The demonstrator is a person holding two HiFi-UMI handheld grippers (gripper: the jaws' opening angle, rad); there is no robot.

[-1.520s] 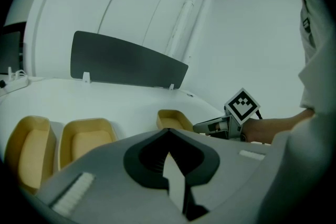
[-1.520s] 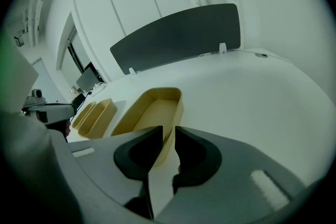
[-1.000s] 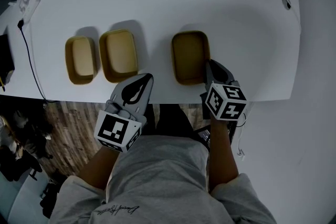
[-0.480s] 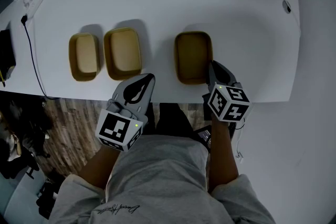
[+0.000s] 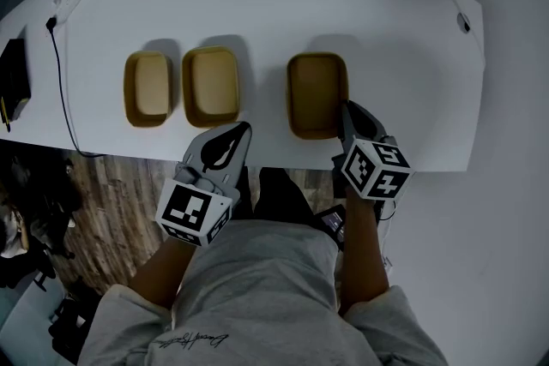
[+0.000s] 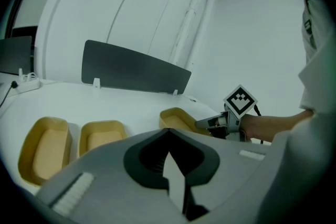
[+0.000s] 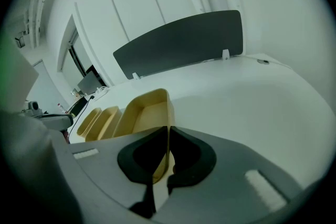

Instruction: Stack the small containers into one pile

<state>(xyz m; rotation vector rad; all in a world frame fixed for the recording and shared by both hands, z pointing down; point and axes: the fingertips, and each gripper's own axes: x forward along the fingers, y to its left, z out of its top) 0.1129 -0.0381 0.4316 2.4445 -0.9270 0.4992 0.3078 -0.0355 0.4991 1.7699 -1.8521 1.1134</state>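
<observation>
Grippers, two: left gripper [image 5: 240, 129] clenched empty at the table [image 5: 395, 30] edge, right gripper [image 5: 346, 107] pinching the right container [image 5: 317, 94] by its wall. Beyond, three containers unstacked in a row, with middle container [image 5: 210, 86] and left container [image 5: 147, 88] just beside each other.

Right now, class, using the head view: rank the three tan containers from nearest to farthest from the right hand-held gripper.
1. The right container, on the right, its near wall clamped by the right hand-held gripper.
2. The middle container, to the left across a gap.
3. The left container, farthest left, close beside the middle one.
</observation>
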